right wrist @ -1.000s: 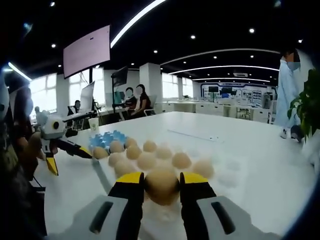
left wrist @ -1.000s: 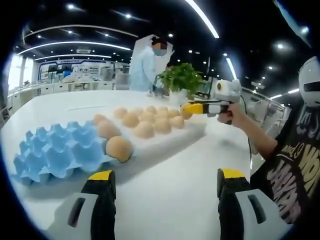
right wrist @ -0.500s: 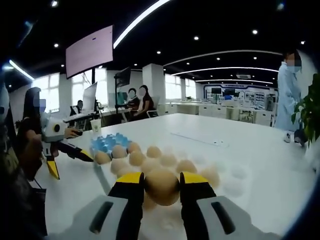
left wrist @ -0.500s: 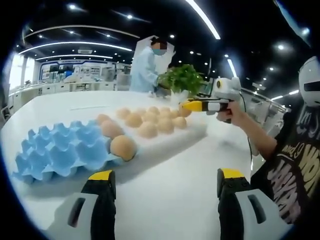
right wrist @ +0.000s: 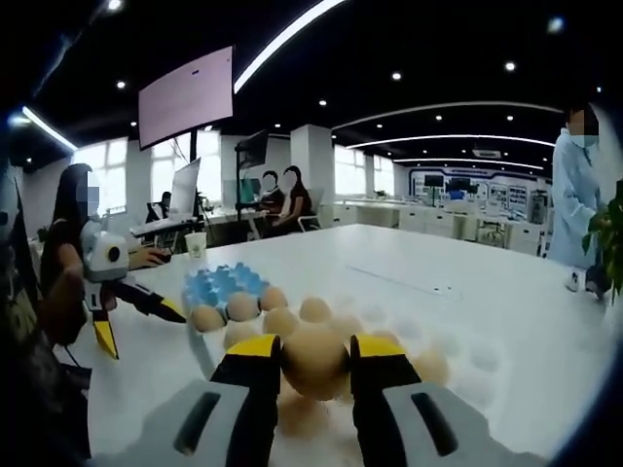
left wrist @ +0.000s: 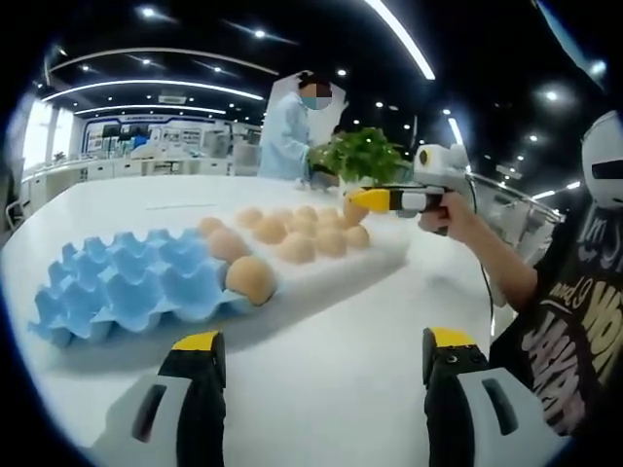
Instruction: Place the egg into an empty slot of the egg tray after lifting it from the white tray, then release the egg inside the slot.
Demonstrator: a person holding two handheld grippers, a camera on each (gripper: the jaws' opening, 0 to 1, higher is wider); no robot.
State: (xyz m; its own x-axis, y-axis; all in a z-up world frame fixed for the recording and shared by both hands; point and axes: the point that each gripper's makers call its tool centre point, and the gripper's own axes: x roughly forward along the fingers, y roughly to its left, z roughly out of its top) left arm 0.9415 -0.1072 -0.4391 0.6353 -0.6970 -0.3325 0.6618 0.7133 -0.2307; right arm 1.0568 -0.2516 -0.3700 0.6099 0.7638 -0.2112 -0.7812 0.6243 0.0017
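A broad white table (left wrist: 321, 370) carries everything. On it lies a blue egg tray (left wrist: 127, 292) holding eggs along one edge, and touching it, a white tray (left wrist: 331, 263) with rows of brown eggs. At the table's far edge stands a potted green plant (left wrist: 358, 156).
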